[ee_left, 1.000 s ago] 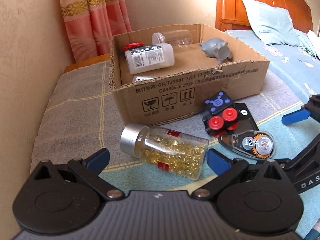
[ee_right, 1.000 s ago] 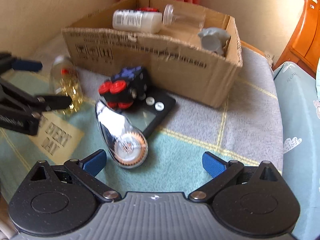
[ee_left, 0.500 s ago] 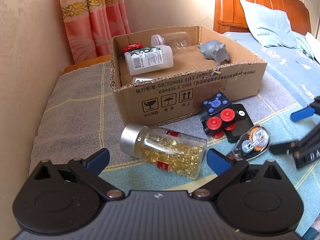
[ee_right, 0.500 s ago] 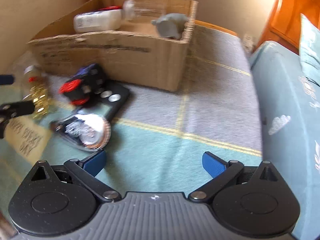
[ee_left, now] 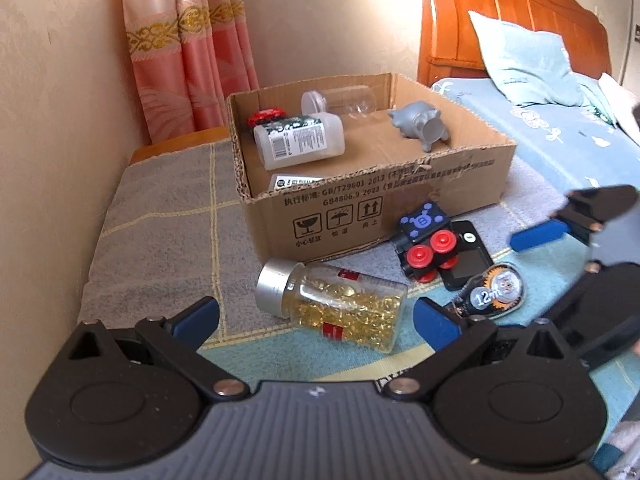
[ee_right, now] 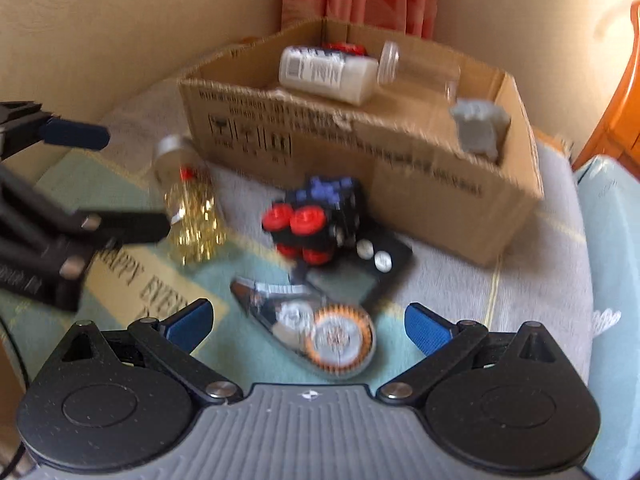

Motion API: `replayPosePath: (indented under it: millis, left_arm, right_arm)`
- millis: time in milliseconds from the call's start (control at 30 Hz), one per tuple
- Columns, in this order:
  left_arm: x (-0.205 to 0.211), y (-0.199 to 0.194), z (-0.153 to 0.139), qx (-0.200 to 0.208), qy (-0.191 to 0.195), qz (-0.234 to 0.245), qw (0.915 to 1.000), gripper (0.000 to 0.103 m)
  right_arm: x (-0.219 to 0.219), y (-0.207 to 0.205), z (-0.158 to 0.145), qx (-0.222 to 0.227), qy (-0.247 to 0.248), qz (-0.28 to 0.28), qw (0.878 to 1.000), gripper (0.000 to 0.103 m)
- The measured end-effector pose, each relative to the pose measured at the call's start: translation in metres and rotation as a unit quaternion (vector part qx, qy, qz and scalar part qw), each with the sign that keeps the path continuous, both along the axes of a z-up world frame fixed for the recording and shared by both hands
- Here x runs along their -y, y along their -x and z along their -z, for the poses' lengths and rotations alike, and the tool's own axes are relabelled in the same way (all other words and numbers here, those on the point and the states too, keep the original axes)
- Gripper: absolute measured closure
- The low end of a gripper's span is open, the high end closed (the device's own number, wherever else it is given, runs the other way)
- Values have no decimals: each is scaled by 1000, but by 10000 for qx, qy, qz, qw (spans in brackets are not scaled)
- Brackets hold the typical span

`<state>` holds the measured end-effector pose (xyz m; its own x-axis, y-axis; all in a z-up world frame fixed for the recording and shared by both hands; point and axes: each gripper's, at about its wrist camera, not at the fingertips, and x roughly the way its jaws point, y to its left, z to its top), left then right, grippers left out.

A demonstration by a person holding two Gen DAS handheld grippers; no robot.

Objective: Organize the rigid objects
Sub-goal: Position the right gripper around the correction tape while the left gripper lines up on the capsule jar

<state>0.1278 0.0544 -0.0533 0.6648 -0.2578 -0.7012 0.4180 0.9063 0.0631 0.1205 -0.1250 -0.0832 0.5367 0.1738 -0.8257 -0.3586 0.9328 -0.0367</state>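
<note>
A clear bottle of yellow capsules (ee_left: 340, 304) (ee_right: 188, 216) lies on its side on the blanket, just ahead of my open, empty left gripper (ee_left: 316, 318). A correction tape dispenser (ee_right: 316, 332) (ee_left: 494, 292) lies between the fingers of my open, empty right gripper (ee_right: 308, 320). A black cube toy with red wheels (ee_left: 426, 246) (ee_right: 316, 224) rests on a black device (ee_left: 468, 256) in front of the cardboard box (ee_left: 400, 204) (ee_right: 400, 160). The box holds a white bottle (ee_left: 300, 142), a clear jar (ee_left: 340, 100) and a grey figure (ee_left: 420, 124).
A checked blanket (ee_left: 160, 240) covers the surface. A wall (ee_left: 60, 120) runs along the left and a pink curtain (ee_left: 188, 40) hangs behind the box. A bed with a wooden headboard (ee_left: 500, 20) and a pillow (ee_left: 524, 68) is at the right.
My right gripper swung away to the right, then came back over the correction tape dispenser. My left gripper stayed open near the capsule bottle, shifting only slightly.
</note>
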Motion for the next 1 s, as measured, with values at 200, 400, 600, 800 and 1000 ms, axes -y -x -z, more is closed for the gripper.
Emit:
replayPosePath:
  millis: [200,400,600,800,1000]
  left_arm:
    - [-13,3,-5,36,64,-115,9999,1]
    - [-13,3,1,-50,33,-12,10000,1]
    - [-5,2,13,-179,-108,179,9996,1]
    - [-2,0,24,-330,-334,241,9986,1]
    - [-1,-2,30,-419,-545,365,9970,1]
  right_arm:
    - [-16,-10,5,164,195,53,9997,0]
    - [-19,-16,13,160,400,289,9987,0]
    - [9,-5,11,66,435,515,9977,0]
    - [40,2,14,-231,-28,802,9965,0]
    - [55,14,14,-259,-3,715,9971,0]
